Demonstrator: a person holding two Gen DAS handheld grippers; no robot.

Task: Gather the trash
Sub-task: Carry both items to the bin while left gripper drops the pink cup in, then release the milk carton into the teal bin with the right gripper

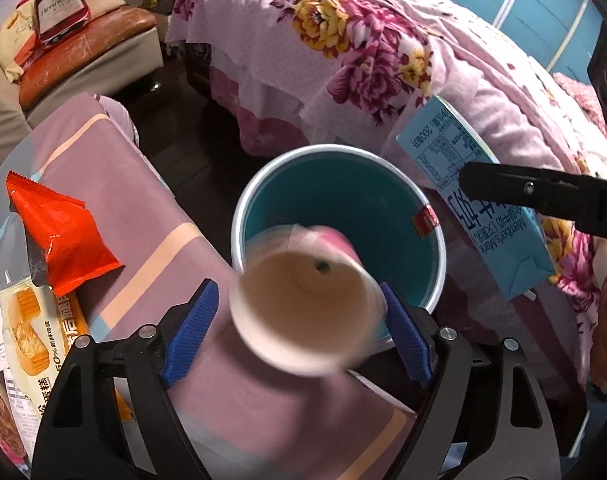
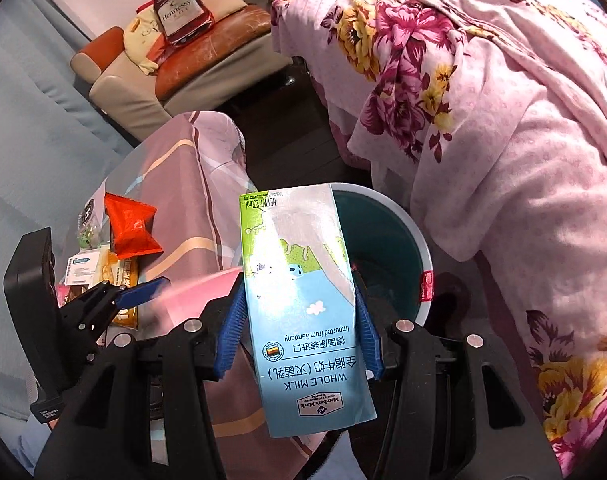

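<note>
A: Orange foil first, far left: a snack bag (image 1: 63, 236) lies on the desk (image 1: 151, 200) under its mauve striped cloth, with a yellow cake wrapper (image 1: 31, 332) touching it just below. Neither is picked up yet.

B: And moving right from those?

A: The left claw (image 1: 299, 312), blue pads spread wide. A paper cup (image 1: 303, 312) sits between them, blurred, and I can see a gap at the left pad, so I read the pads as off it and the cup as dropping free. Its mouth faces the camera and it hangs over the near rim of the teal bin (image 1: 439, 248) on the floor.

B: So that's the drop step?

A: That's my judgement: release into the bin. Whether the cup clears the rim I cannot tell, since it overlaps the edge nearest the desk.

B: Further right?

A: The milk carton (image 2: 303, 312), upside down, clamped between the pads of the right claw (image 2: 301, 328). It is held above the bin's left side, with the flowered bed (image 2: 523, 160) beyond.

B: Next move?

A: Probably carry the carton over the middle of the bin, then part the pads. After that, go back to the desk for the wrappers
</note>
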